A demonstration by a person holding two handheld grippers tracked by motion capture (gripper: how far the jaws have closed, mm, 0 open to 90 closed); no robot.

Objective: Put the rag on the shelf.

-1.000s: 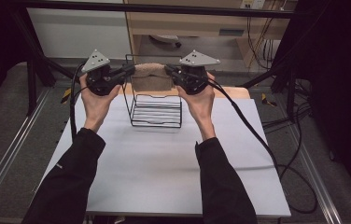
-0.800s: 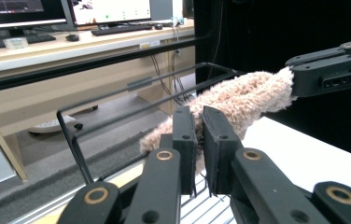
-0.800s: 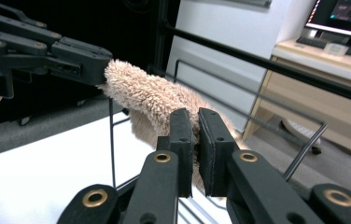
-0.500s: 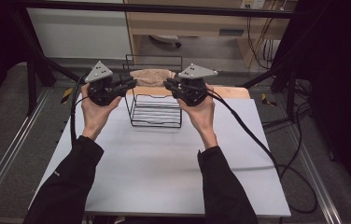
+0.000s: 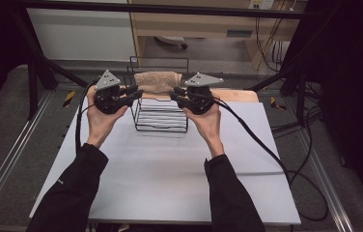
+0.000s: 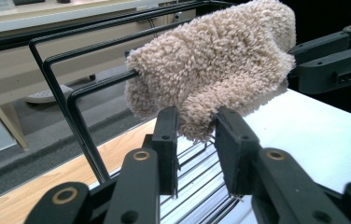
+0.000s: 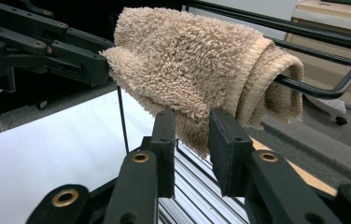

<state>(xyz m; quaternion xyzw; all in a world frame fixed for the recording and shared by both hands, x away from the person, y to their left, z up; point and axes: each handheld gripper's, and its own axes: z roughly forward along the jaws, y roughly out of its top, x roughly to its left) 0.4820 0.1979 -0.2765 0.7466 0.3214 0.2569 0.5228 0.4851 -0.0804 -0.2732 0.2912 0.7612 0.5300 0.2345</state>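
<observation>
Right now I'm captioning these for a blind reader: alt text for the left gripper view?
A beige folded towel hangs over a black wire rack, its lower edge between the left tongs, whose jaws have just been opening. The right tongs are at its far end.

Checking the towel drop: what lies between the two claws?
The beige towel, draped over the wire rack, hangs between left claw and right claw in the high view.

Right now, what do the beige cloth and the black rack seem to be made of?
The beige cloth looks like terry or fleece fabric, matte: its surface is a dense, curly pile, and a ribbed woven hem shows in the right gripper view. The black rack seems to be thin metal wire with a smooth dark coating, perhaps paint: its rods are slim, bent at the corners and faintly glossy.
</observation>
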